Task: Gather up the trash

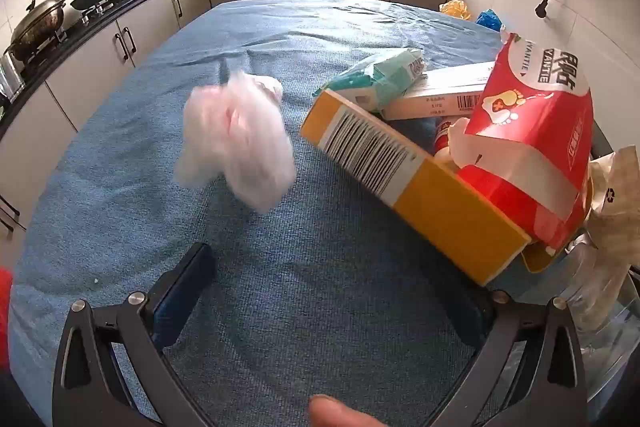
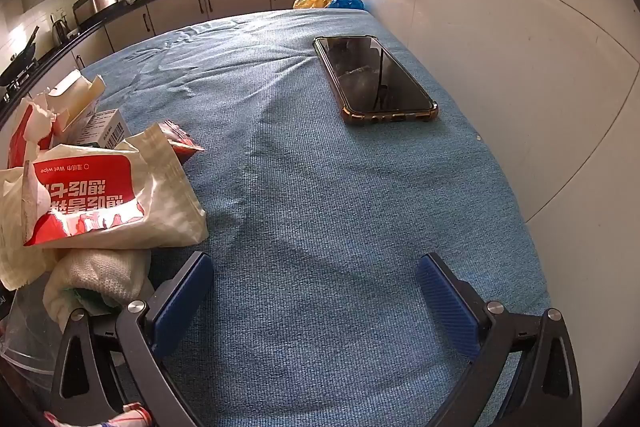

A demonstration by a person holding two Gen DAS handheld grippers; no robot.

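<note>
Both grippers stand wide apart, gripping nothing. Ahead of the left gripper [image 1: 332, 291], a blurred white plastic wad [image 1: 236, 143], perhaps airborne, shows above the blue cloth [image 1: 320, 307]. The trash pile [image 1: 480, 155] lies right of it, left of the right gripper [image 2: 316, 291].

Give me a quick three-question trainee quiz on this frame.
1. True or false: the phone lies on the blue cloth, screen up.
2. What is between the fingers of the right gripper? A) the phone B) a wrapper C) nothing
3. Fill in: in the left view, the yellow box shows a ____ on its side.

Key: 1 true. 2 C, the jaws stand wide over bare cloth. 3 barcode.
</note>
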